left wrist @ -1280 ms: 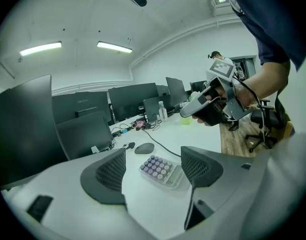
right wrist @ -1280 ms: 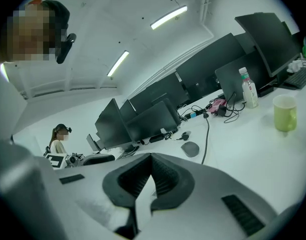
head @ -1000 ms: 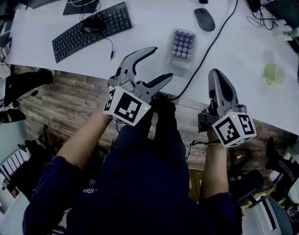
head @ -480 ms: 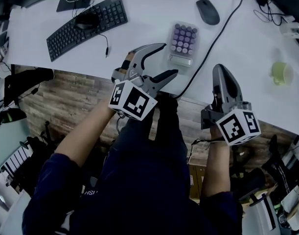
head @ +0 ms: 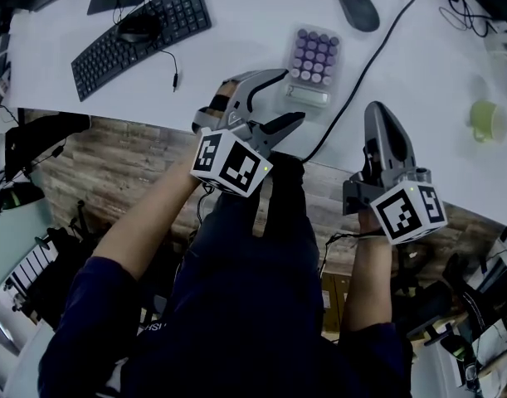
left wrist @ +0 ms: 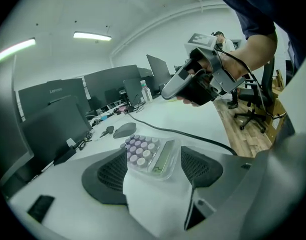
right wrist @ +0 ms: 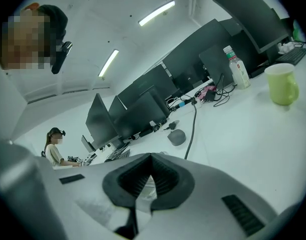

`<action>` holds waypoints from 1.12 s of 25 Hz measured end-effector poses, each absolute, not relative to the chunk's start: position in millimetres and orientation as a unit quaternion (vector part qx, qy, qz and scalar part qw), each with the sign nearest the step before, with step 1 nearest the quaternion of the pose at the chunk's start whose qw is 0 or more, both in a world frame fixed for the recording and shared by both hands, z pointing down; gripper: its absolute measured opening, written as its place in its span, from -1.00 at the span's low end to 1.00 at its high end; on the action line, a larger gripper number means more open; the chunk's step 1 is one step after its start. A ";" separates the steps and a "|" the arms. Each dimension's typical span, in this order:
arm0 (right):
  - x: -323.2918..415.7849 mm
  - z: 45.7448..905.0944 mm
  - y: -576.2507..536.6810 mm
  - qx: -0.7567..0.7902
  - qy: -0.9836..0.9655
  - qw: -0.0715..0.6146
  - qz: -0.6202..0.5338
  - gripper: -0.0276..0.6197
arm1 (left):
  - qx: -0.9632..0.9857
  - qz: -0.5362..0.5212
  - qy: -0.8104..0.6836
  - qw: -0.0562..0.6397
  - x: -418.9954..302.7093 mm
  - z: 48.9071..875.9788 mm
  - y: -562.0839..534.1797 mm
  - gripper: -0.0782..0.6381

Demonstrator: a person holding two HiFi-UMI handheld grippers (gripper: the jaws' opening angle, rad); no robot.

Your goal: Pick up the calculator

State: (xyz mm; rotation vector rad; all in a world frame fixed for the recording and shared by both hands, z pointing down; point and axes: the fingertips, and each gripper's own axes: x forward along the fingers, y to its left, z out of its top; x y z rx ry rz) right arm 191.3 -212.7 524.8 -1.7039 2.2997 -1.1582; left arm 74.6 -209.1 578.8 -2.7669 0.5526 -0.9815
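Observation:
The calculator [head: 311, 63], clear-cased with purple round keys, lies flat near the front edge of the white desk [head: 236, 65]. My left gripper [head: 291, 97] is open just short of the calculator's near left corner, one jaw over the desk and one at its edge. In the left gripper view the calculator [left wrist: 148, 153] sits just ahead of the open left gripper [left wrist: 154, 176] and touches neither pad. My right gripper [head: 377, 110] is shut on nothing, over the desk edge to the calculator's right. Its pads meet in the right gripper view [right wrist: 150, 156].
A black cable [head: 361, 73] runs across the desk just right of the calculator. A grey mouse [head: 357, 8] lies beyond it. A black keyboard [head: 141, 36] sits at the far left and a green cup [head: 489, 118] at the right. Monitors line the back.
My left gripper has moved forward and right, closer to the calculator, still open. The right gripper has kept its place and stays shut.

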 end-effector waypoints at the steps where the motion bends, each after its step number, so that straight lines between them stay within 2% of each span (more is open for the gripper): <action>1: 191.3 526.3 -212.1 -0.552 0.744 0.026 -0.376 -0.90 | -0.923 -0.330 0.183 0.081 75.0 581.4 -209.0 0.19; 28: 192.3 546.8 -197.2 -0.546 0.743 0.021 -0.386 -0.90 | -0.903 -0.360 0.182 0.149 89.3 607.6 -208.1 0.17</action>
